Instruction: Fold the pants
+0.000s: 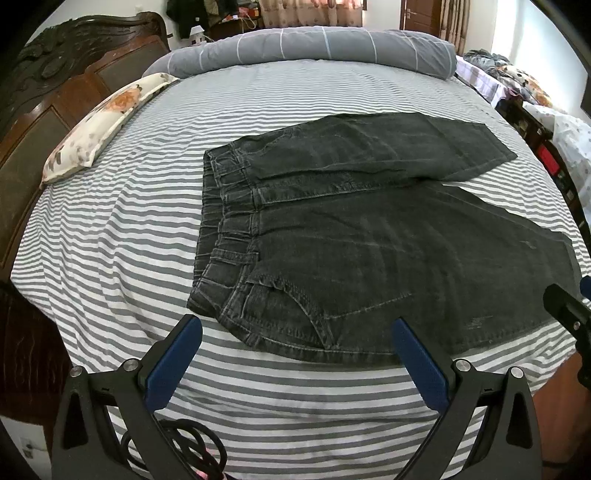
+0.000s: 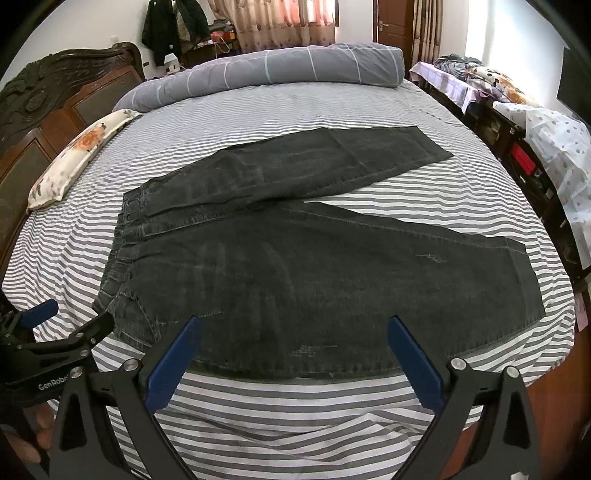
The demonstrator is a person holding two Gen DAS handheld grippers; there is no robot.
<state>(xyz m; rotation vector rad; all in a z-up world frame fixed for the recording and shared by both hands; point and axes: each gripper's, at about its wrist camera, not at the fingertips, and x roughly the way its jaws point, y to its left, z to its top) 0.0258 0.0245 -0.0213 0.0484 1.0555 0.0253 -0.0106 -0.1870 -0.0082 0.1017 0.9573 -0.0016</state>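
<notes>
Left gripper (image 1: pixel 297 328): jaws spread wide and empty, blue pads (image 1: pixel 173 362) hovering over the near edge of the bed, just short of the waistband corner of the pants.
Right gripper (image 2: pixel 295 328): jaws also spread wide, holding nothing, poised over the near hem line of the closer leg.
Cable (image 1: pixel 184 448): a dark coiled cord lies low between the left gripper's arms, at the bed's near edge.
Hand (image 2: pixel 35 432): fingers show at the lower left of the right wrist view, under the other gripper's handle.
Pants (image 1: pixel 369 236): dark grey-black jeans spread flat on the bed, waistband to the left, the two legs running right and parted in a V; the nearer leg lies close to the bed's front edge, the farther leg angles toward the right side.
Sheet (image 1: pixel 110 236): grey and white stripes, lightly rumpled near the front, nothing lying on the pants.
Pillow (image 1: pixel 99 122): floral, cream and orange, along the left side beside the headboard (image 1: pixel 48 85), which is dark carved wood.
Duvet (image 1: pixel 310 48): grey with thin white checks, rolled across the far end of the bed.
Side bench (image 2: pixel 517 122): right of the bed, piled with patterned cloth.
Room: curtains (image 2: pixel 273 22), a wooden door (image 2: pixel 391 22) and hanging dark clothes (image 2: pixel 173 26) along the far wall.
</notes>
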